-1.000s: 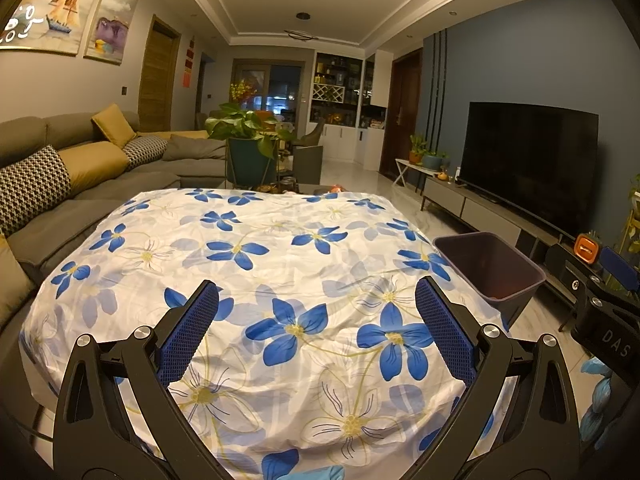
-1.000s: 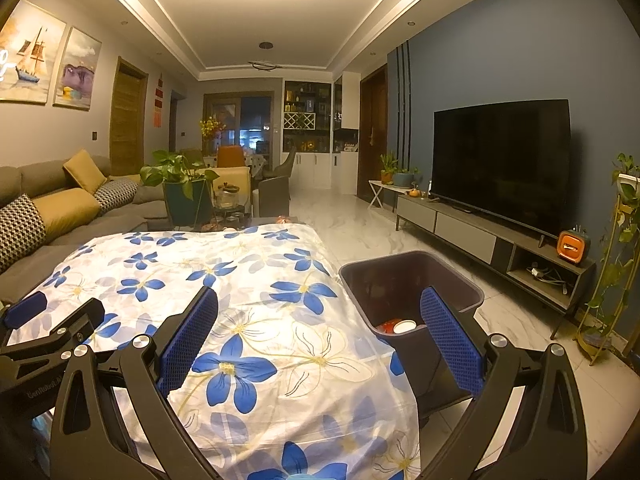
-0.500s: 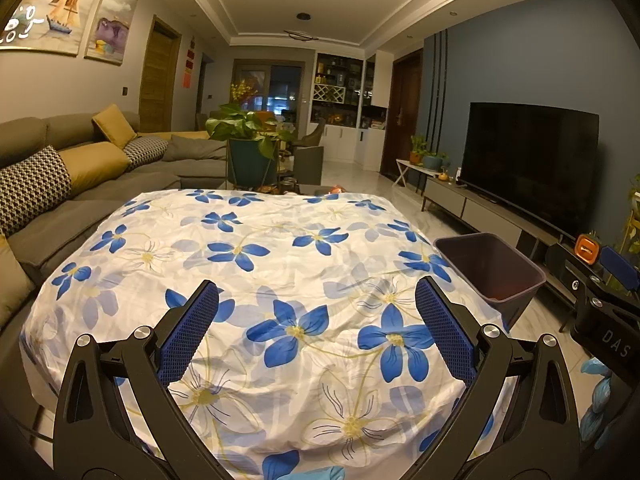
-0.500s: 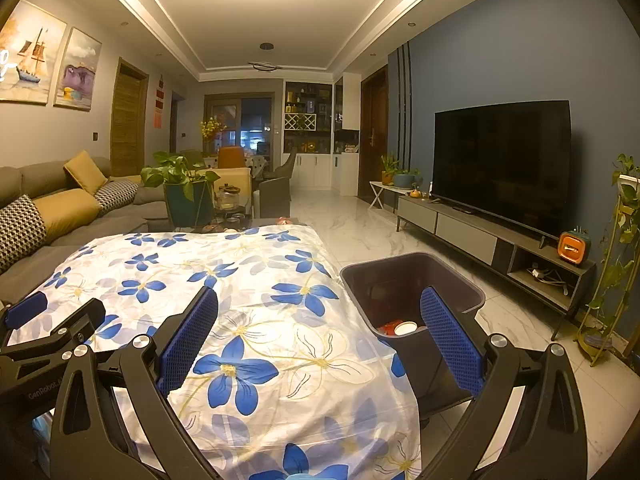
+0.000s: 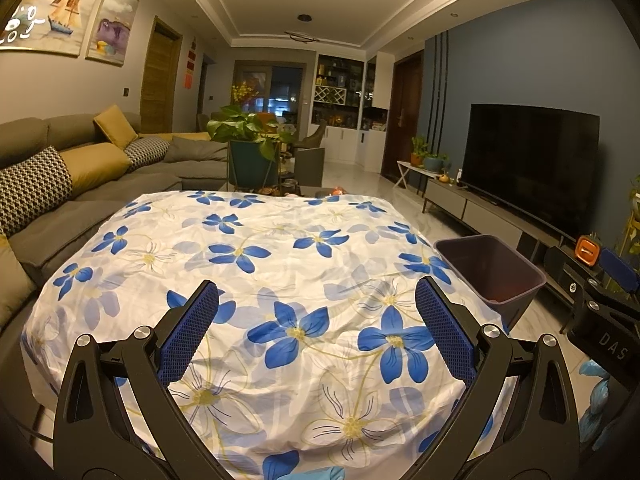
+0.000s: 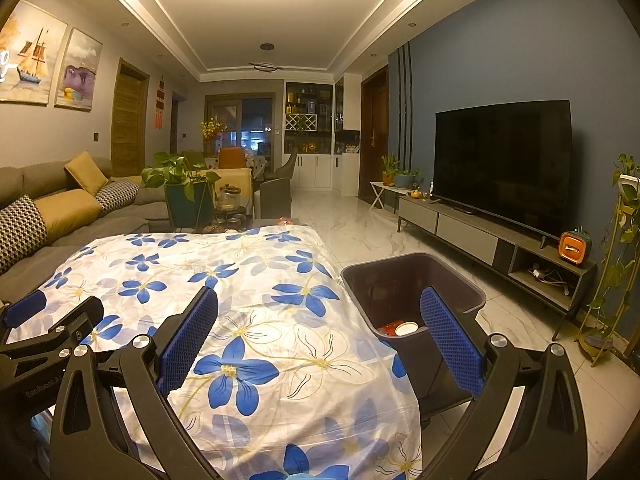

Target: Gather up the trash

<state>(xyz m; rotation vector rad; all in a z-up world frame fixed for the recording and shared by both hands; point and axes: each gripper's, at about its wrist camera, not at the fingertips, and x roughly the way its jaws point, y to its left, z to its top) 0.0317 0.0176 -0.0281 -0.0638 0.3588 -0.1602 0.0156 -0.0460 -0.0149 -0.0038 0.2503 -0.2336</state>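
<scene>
**Both grippers hung empty above the flowered cloth; the trash lay in the bin**

The left gripper (image 5: 316,330) was held over the near edge of the table, its jaws spread wide with nothing between the blue pads (image 5: 188,336). Beneath it lay only the white cloth with blue flowers (image 5: 280,264), wrinkled and bare of litter as far as its far edge. The right gripper (image 6: 318,338) was likewise released and empty, poised above the near right corner of the table, its left finger over the cloth and its right finger (image 6: 450,336) in front of the bin's near wall.

The trash bin (image 6: 460,280), a dark purplish-brown plastic tub with an open top, stood on the marble floor (image 6: 360,236) just beside the table's right edge. In the right wrist view its bottom held a red piece of trash (image 6: 390,327) and, touching it, a round white-topped item (image 6: 409,328); what either one was could not be told. Both lay low inside the bin, between the spread fingers in the picture but well below them. In the left wrist view the same bin (image 5: 490,270) showed only its inner walls, its bottom hidden.

Beyond the table stood a potted plant (image 5: 244,128), with a grey sofa (image 5: 80,216) along the left and a television (image 6: 502,160) on the right wall
</scene>
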